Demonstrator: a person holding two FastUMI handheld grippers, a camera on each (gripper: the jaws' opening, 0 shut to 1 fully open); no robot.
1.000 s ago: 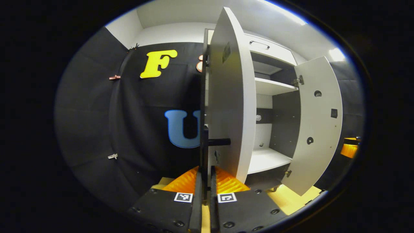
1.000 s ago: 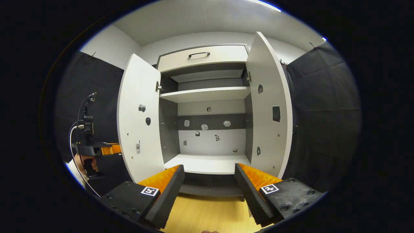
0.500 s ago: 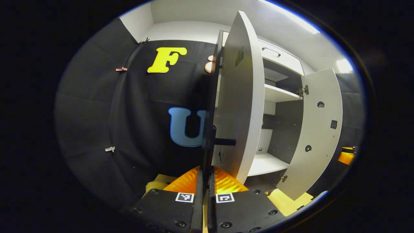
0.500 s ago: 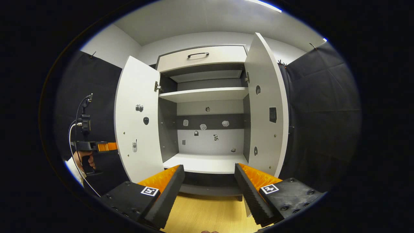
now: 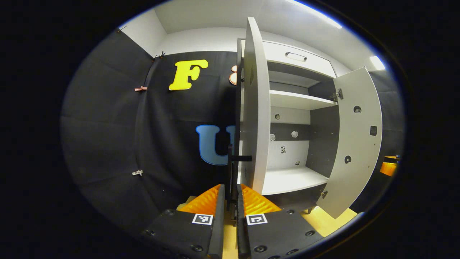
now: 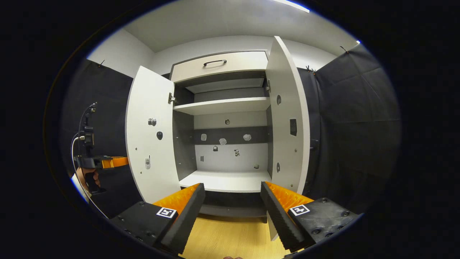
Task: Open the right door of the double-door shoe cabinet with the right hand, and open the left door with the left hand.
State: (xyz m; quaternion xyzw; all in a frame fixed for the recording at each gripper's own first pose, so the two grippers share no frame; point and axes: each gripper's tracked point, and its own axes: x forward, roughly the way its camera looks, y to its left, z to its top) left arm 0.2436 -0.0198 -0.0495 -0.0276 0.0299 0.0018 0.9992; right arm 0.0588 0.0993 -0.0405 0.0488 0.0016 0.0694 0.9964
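The white shoe cabinet (image 6: 222, 106) stands with both doors swung out. In the left gripper view the left door (image 5: 257, 108) shows nearly edge-on, and its dark bar handle (image 5: 231, 162) runs down between my left gripper's (image 5: 230, 189) fingers, which are shut on it. The right door (image 5: 357, 136) hangs wide open beyond. In the right gripper view my right gripper (image 6: 231, 210) is open and empty, low before the cabinet's bottom shelf, between the left door (image 6: 151, 136) and the right door (image 6: 287, 118). A hand holds the left gripper (image 6: 107, 162) at the left door's outer side.
A drawer (image 6: 219, 64) with a dark handle tops the cabinet. Inside are an upper shelf (image 6: 222, 106) and a bottom shelf (image 6: 226, 180), with small stickers on the back wall. Black cloth walls close in on both sides. The floor (image 6: 230, 237) is light wood.
The left door has swung further out with my left gripper on its handle, now nearly edge-on to it. The right gripper stays open and has barely moved.
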